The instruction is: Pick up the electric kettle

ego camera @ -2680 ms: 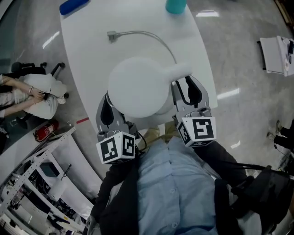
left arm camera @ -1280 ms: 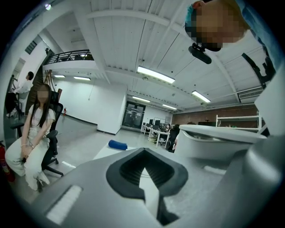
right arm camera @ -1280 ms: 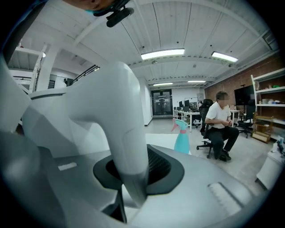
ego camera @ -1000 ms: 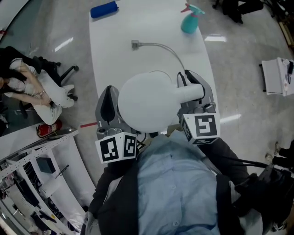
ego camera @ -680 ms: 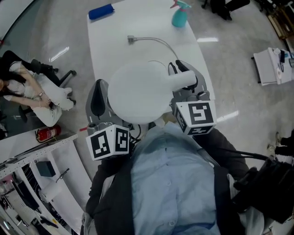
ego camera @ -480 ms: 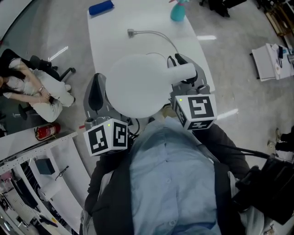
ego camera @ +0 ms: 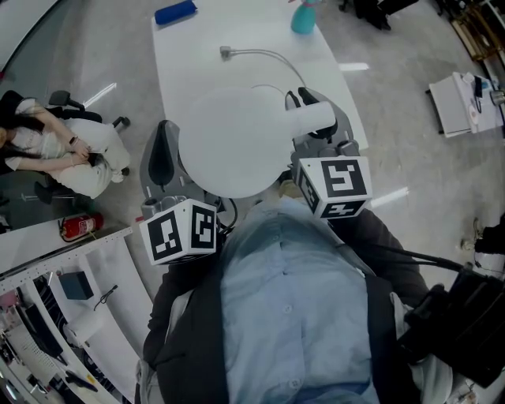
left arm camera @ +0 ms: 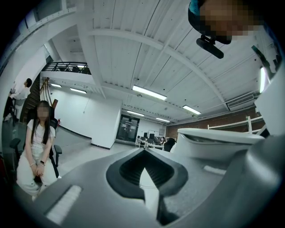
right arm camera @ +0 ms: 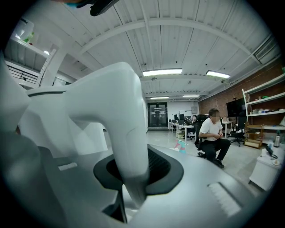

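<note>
- the right gripper (right arm camera: 138,178) is clamped on the white handle of the electric kettle (right arm camera: 120,107); the handle runs down through the dark hollow between its two jaws
- in the head view the right gripper (ego camera: 312,104) sits at the kettle's right side, its marker cube close to the person's chest
- the left gripper (left arm camera: 144,176) has its jaws drawn together with only a thin slit between them and nothing in it; the kettle's white body rises just beside it, on the right of that view
- in the head view the left gripper (ego camera: 162,154) lies along the kettle's left side; whether it touches the body cannot be told
- the electric kettle (ego camera: 233,142) is seen from above as a round white top with the lid on, so what it holds is hidden; it sits between the two grippers over the near end of the white table (ego camera: 181,67)
- a grey cable (ego camera: 264,57) curves across the table from a plug at its far end toward the kettle
- a teal spray bottle (ego camera: 303,17) and a blue object (ego camera: 175,12) stand at the far end of the table, well apart; the bottle's contents cannot be made out
- a seated person (ego camera: 71,154) and a red fire extinguisher (ego camera: 77,229) are on the floor to the left
</note>
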